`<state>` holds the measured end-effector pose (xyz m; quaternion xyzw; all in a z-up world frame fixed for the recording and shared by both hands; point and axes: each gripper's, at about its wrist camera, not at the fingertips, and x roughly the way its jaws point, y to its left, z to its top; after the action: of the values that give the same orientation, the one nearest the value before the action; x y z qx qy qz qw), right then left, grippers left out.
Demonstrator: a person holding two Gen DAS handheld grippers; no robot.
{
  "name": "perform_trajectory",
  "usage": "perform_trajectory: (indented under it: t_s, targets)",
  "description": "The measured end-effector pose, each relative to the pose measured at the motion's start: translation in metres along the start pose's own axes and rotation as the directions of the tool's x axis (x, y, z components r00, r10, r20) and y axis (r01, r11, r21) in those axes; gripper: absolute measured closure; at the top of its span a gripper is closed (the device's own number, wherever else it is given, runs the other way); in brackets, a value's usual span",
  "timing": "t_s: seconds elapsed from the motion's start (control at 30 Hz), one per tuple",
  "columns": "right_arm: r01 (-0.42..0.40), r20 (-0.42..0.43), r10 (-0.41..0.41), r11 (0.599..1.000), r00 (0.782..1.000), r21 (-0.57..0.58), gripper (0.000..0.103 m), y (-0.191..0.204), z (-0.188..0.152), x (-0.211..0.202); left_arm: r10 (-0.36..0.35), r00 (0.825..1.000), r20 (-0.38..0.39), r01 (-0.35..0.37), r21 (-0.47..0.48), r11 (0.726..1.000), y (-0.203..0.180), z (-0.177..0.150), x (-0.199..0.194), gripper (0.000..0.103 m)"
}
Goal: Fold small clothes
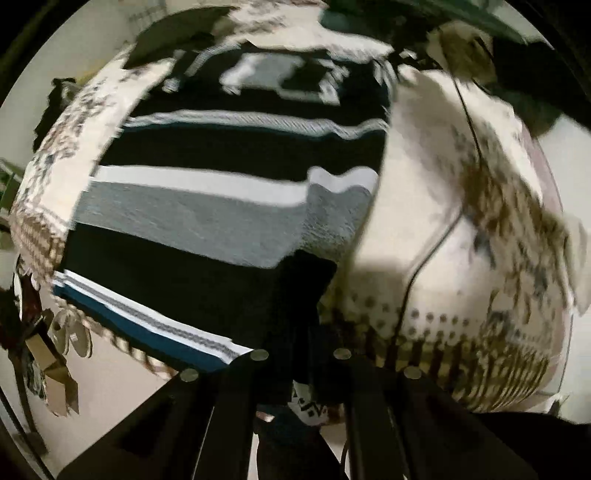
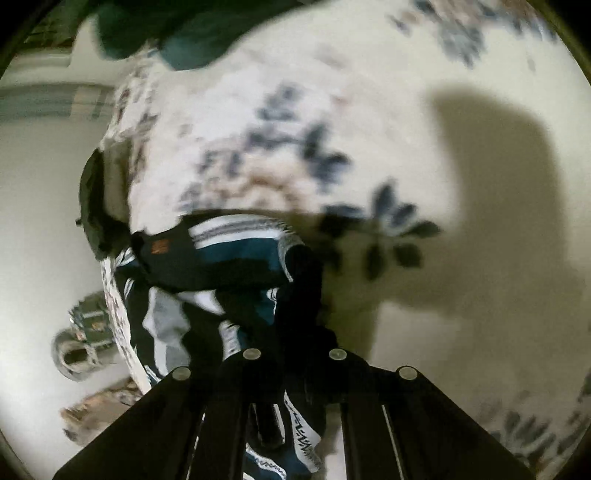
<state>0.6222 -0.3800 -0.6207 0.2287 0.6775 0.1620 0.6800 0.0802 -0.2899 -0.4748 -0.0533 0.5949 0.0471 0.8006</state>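
Left wrist view: my left gripper [image 1: 301, 398] points steeply down with its jaws closed together on a fold of the striped knit garment [image 1: 229, 199], the cloth bunched dark between the fingers and a patterned hem edge showing just below the tips. Ahead of the gripper the garment spreads flat, banded black, grey, white and teal, and fills the middle of the frame. It lies on a cream floral bedspread [image 1: 424, 206], which extends to the right of the gripper and shows a dotted and barred border near the fingers. A thin black cable [image 1: 436, 243] runs across that spread, right of the garment. Pale floor [image 1: 110, 387] lies to the lower left, beyond the bed's edge; the whole picture is motion-blurred. Right wrist view: my right gripper [image 2: 295, 406] is likewise clamped on the same garment [image 2: 236, 258], whose black, teal and white folds hang bunched directly in front of and between the fingers, a zigzag-patterned band trailing at the tips. Beyond it lies the bedspread [image 2: 369, 122] with blue flower motifs, and a dark shadow falls to the right. A dark green cloth [image 2: 192, 33] sits at the far edge, upper left.
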Motion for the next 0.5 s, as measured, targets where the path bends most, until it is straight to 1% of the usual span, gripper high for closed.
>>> perform_trajectory:
  t_s: [0.13, 0.23, 0.27, 0.37, 0.43, 0.47, 0.5]
  targets:
    - [0.027, 0.013, -0.026, 0.996, 1.000, -0.091, 0.096, 0.065, 0.002, -0.028, -0.016, 0.999, 0.045, 0.021, -0.105, 0.994, 0.046, 0.017, -0.033, 0.100]
    - [0.050, 0.025, -0.047, 0.986, 0.999, -0.157, 0.096, 0.133, -0.001, -0.035, -0.015, 0.996, 0.086, 0.031, -0.197, 0.980, 0.094, 0.026, -0.047, 0.100]
    - [0.058, 0.029, -0.054, 0.983, 0.998, -0.174, 0.096, 0.154, -0.002, -0.035, -0.009, 0.996, 0.092, 0.029, -0.212, 0.977, 0.104, 0.026, -0.049, 0.100]
    - [0.094, 0.043, -0.086, 0.966, 0.995, -0.239, 0.096, 0.219, -0.007, -0.023, -0.001, 0.993, 0.114, 0.033, -0.275, 0.961, 0.155, 0.028, -0.048, 0.100]
    - [0.154, 0.062, -0.142, 0.940, 0.988, -0.304, 0.097, 0.269, -0.011, -0.001, -0.007, 0.993, 0.120, 0.044, -0.310, 0.950, 0.187, 0.025, -0.042, 0.100]
    - [0.177, 0.071, -0.163, 0.931, 0.984, -0.321, 0.097, 0.286, -0.011, 0.007, -0.016, 0.993, 0.120, 0.055, -0.333, 0.941, 0.209, 0.023, -0.037, 0.100]
    - [0.198, 0.071, -0.185, 0.919, 0.980, -0.341, 0.097, 0.308, -0.012, 0.023, -0.026, 0.992, 0.121, 0.067, -0.346, 0.936, 0.222, 0.021, -0.033, 0.100]
